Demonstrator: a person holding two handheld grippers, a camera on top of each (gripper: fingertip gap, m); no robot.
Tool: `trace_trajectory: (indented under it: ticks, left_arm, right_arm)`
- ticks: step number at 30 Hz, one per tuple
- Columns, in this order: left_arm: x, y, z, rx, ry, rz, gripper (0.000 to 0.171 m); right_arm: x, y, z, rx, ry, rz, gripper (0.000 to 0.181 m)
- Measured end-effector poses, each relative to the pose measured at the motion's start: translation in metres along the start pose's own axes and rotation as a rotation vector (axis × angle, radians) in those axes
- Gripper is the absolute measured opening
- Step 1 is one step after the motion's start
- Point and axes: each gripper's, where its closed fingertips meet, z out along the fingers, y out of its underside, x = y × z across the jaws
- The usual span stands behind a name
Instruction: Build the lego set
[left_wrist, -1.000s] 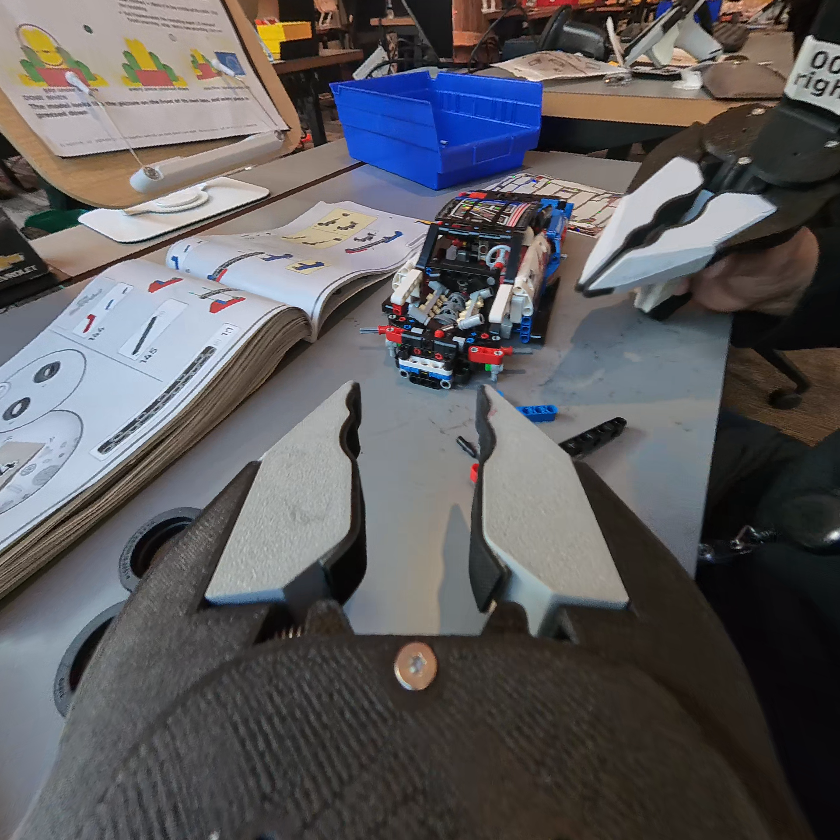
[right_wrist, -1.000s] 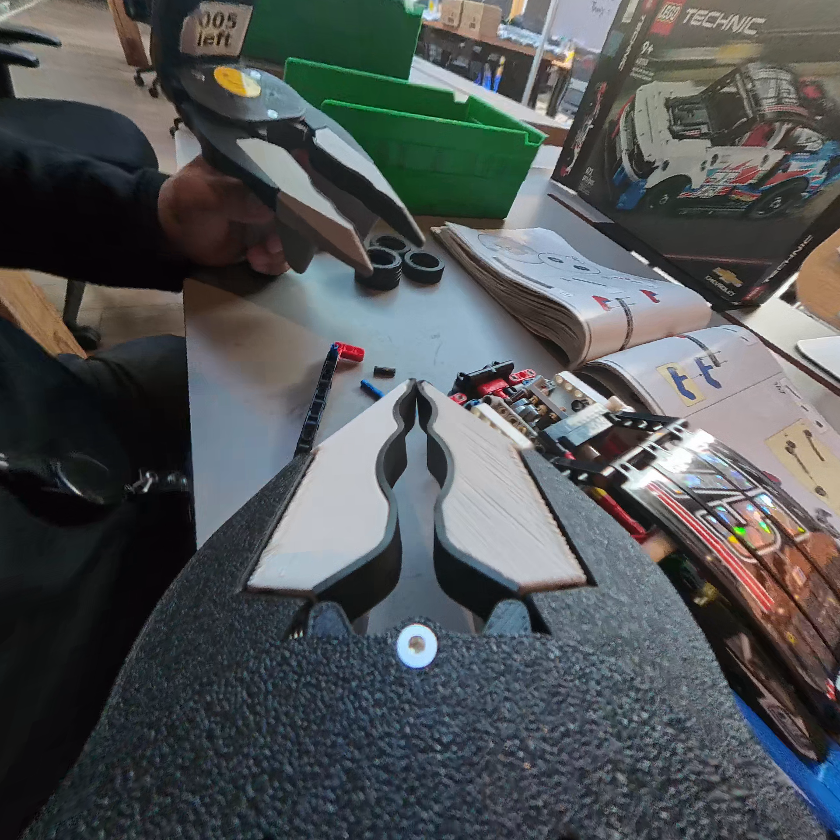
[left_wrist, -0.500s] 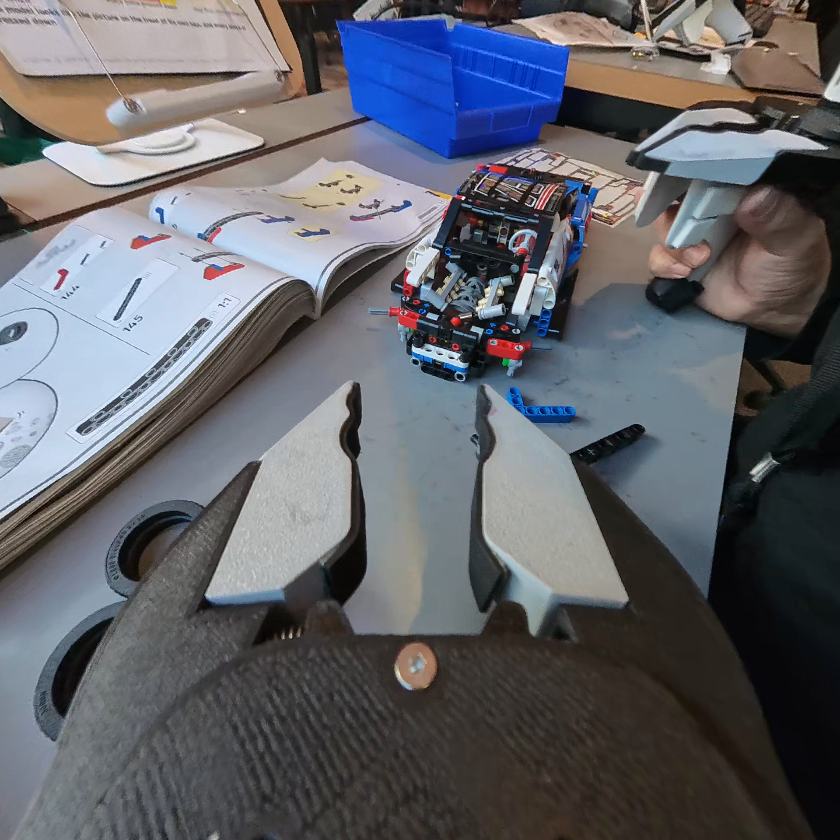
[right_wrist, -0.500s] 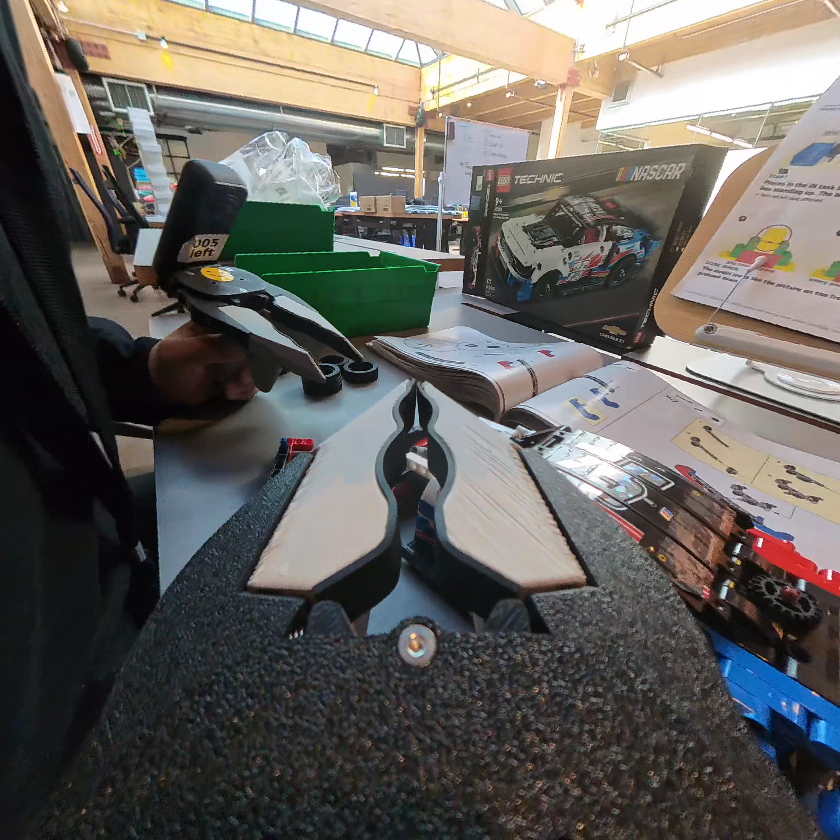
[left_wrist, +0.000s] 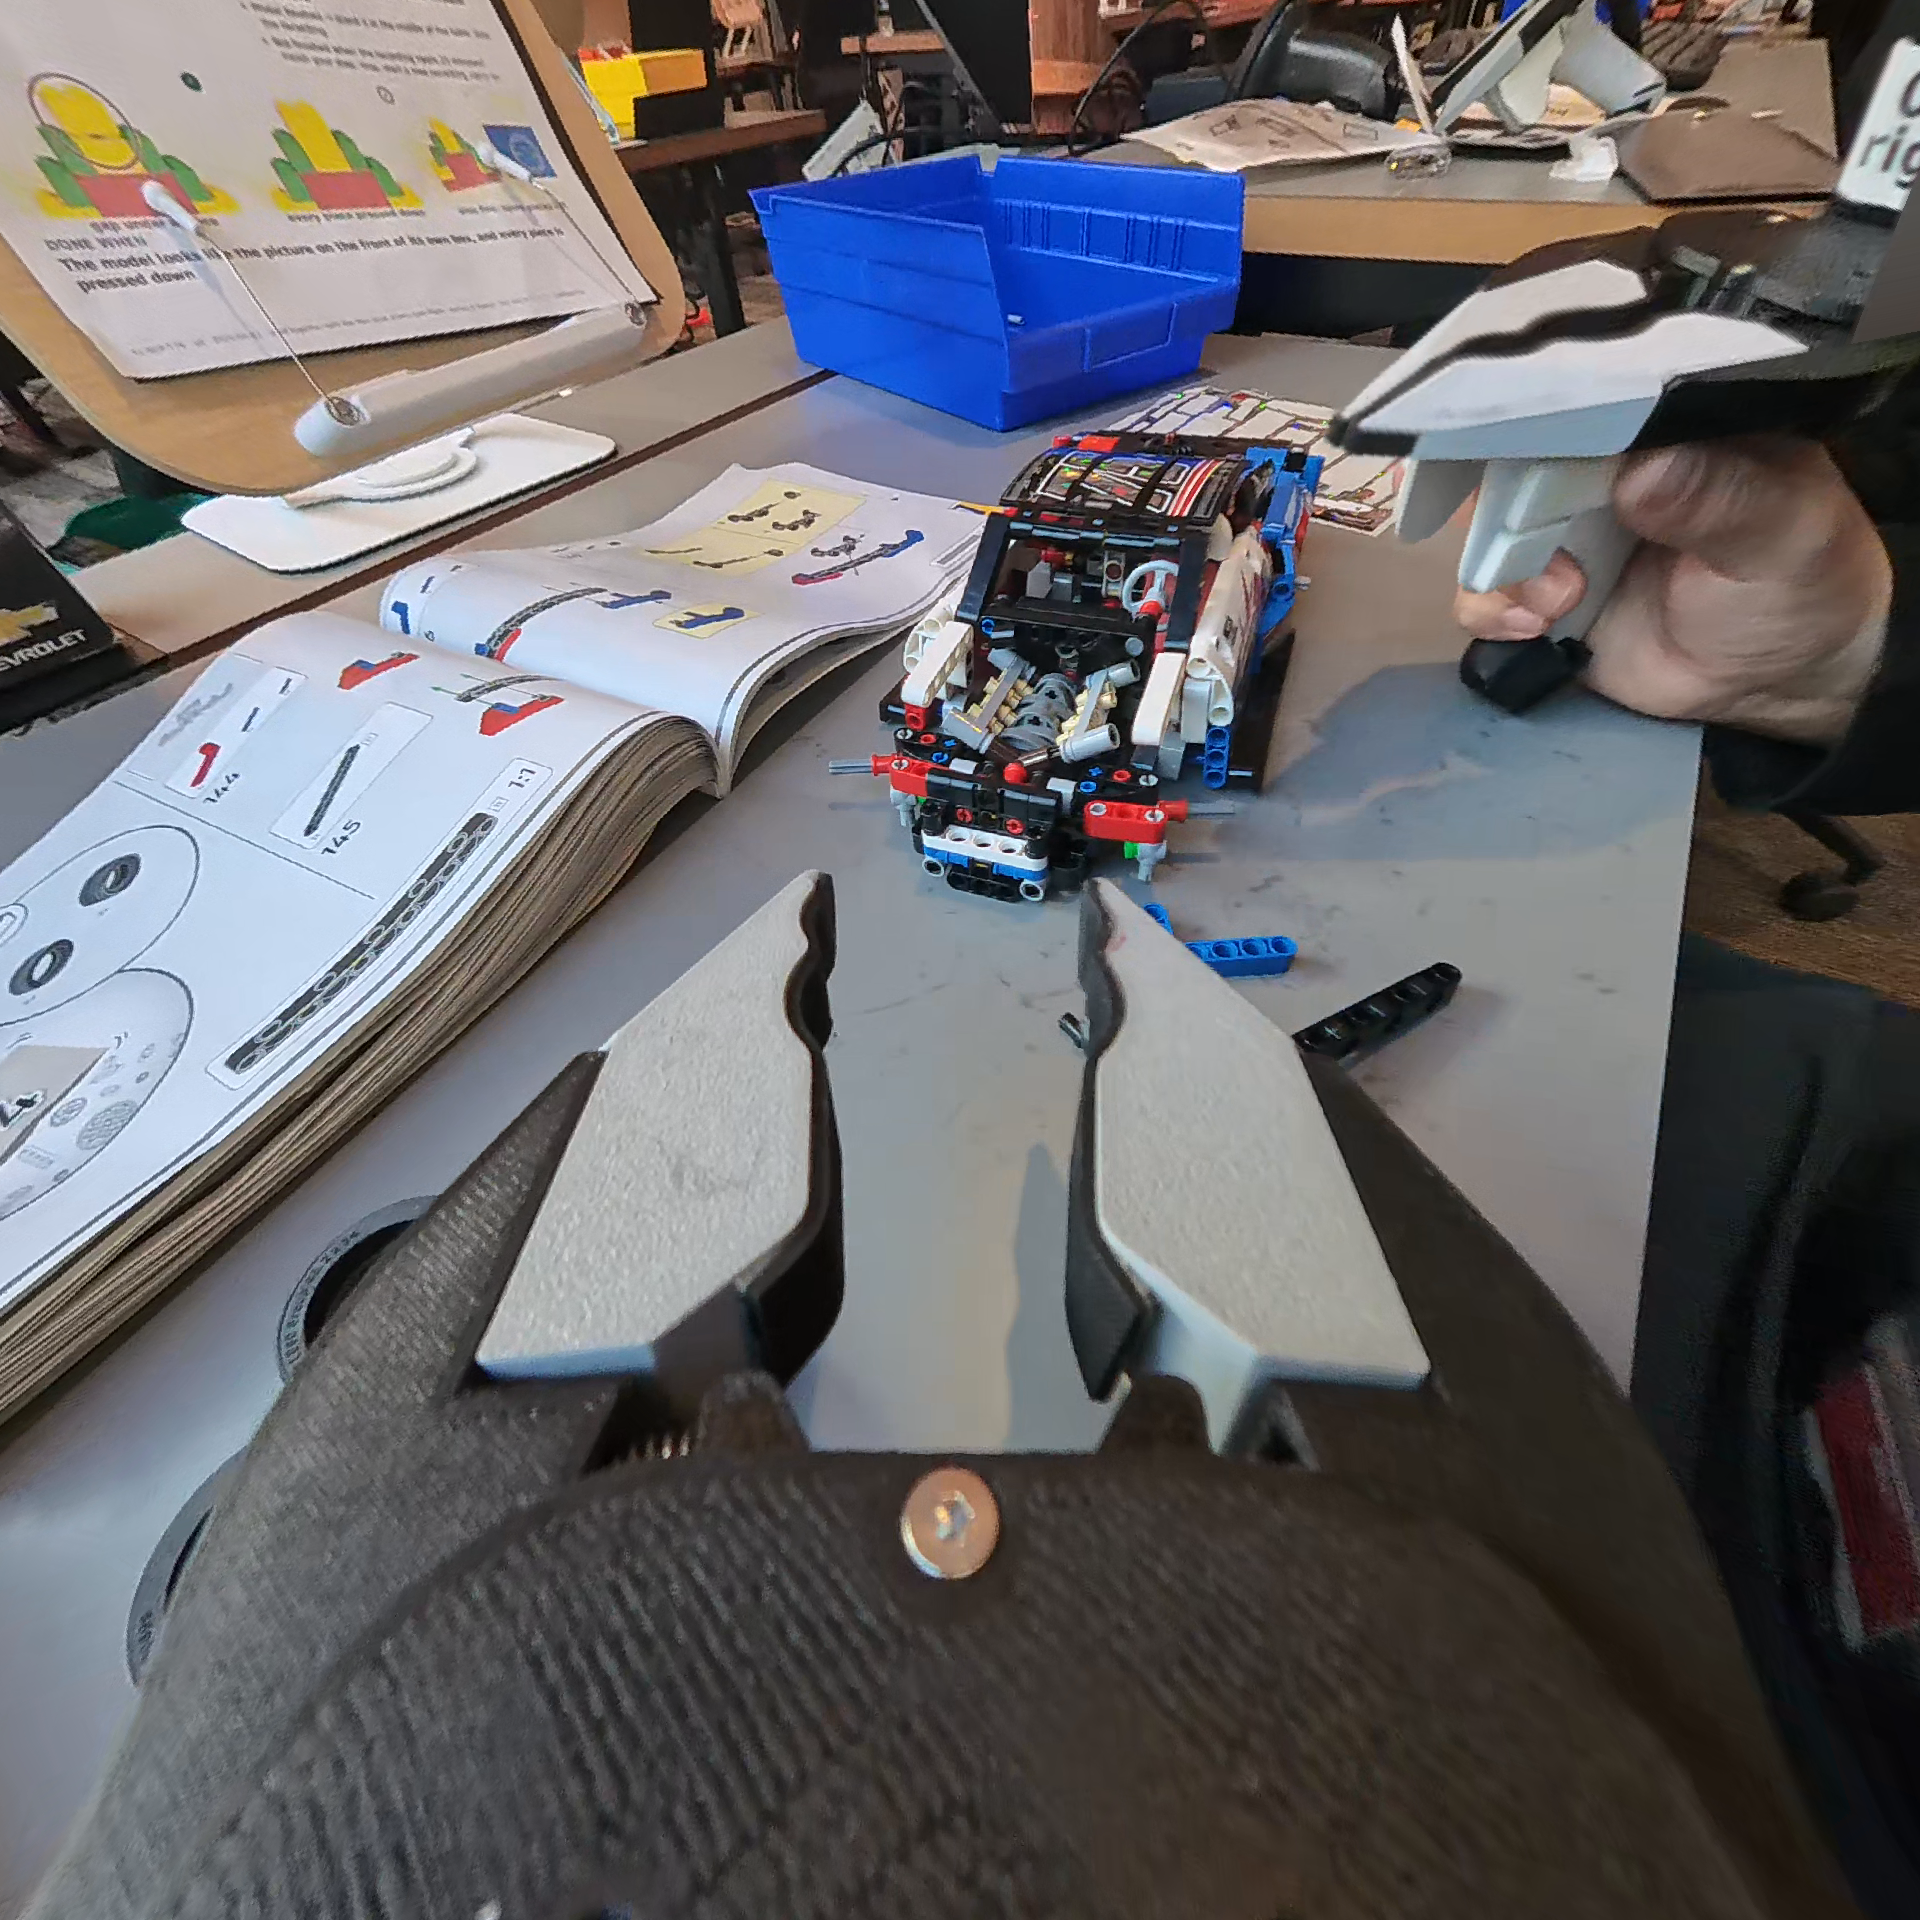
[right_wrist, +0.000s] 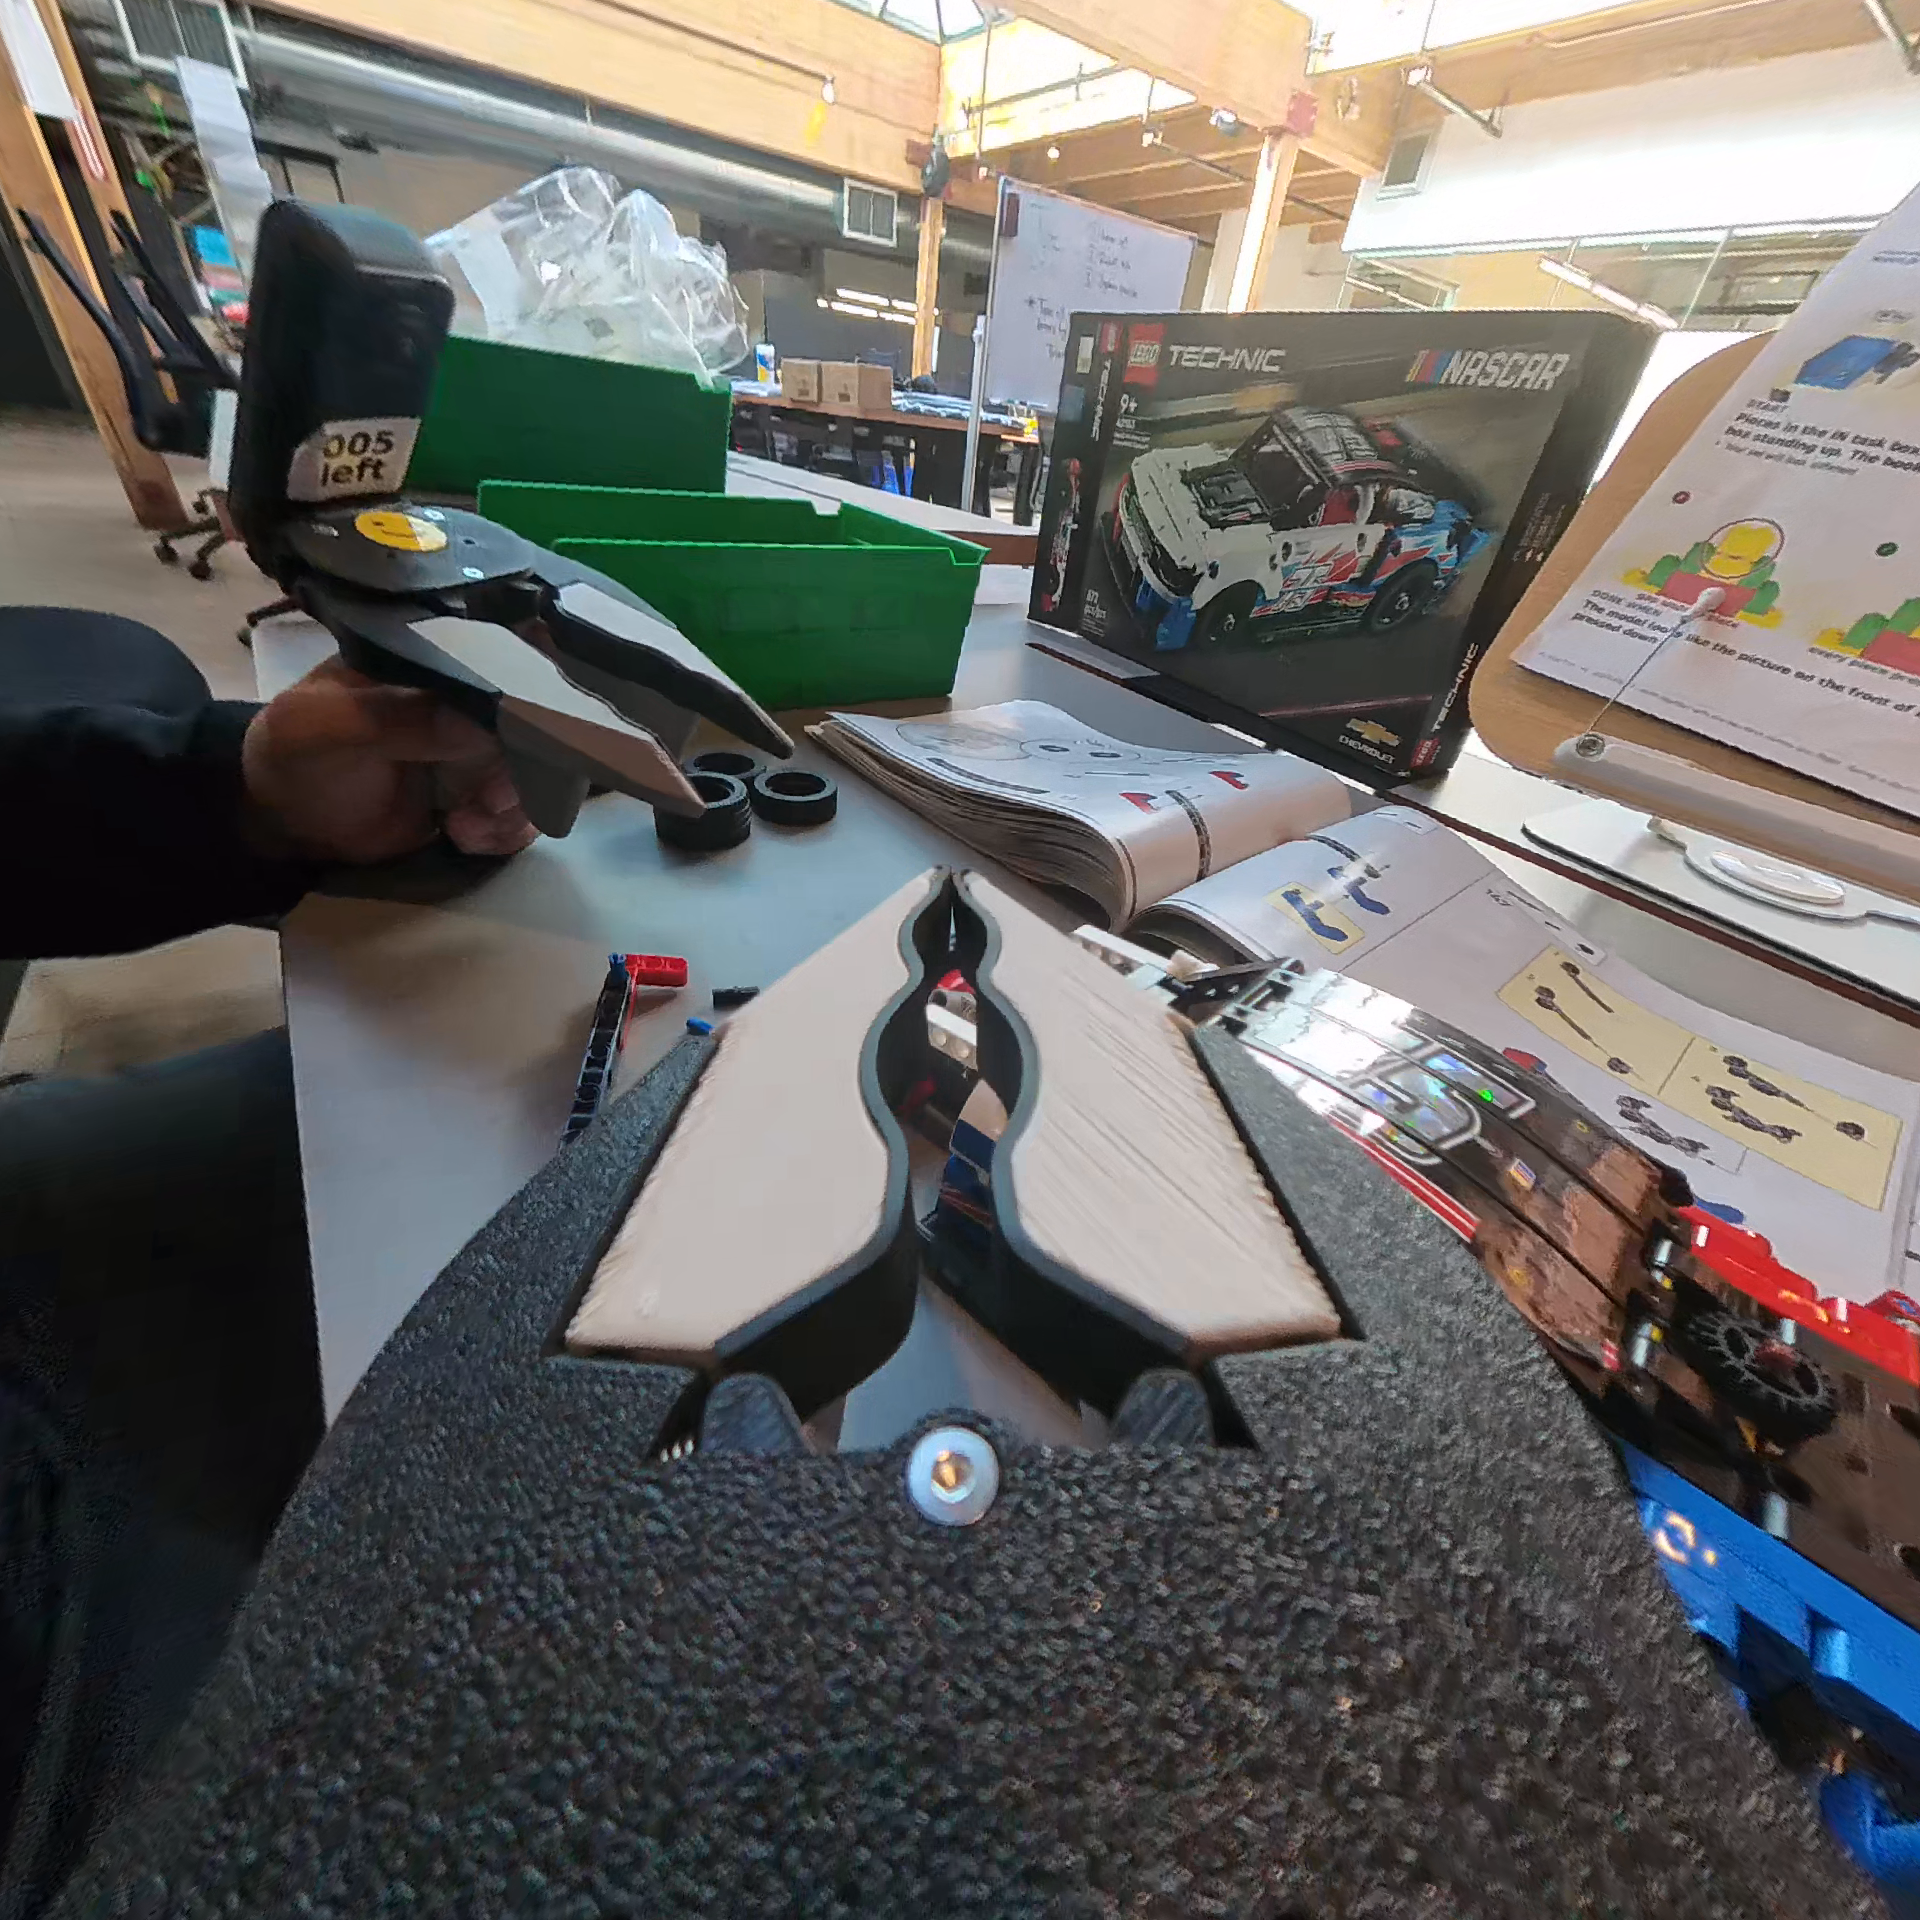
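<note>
Overflowing green bin — clear bags, blue bin

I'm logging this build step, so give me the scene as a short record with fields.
model: part-built lego car on the grey table, no wheels fitted
manual: open booklet beside the car
loose parts: blue beam, black beam, black tyres
left gripper: open, empty
right gripper: shut, empty
bins: blue bin, green bins
</note>
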Motion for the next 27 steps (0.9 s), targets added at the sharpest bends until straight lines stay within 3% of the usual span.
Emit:
trace_trajectory:
  ticks: [27]
  left_arm:
    - [0.007, -0.001, 0.001, 0.001, 0.045, 0.003, 0.039]
  right_arm:
    - [-0.019, 0.004, 0.007, -0.034, -0.071, -0.058, 0.000]
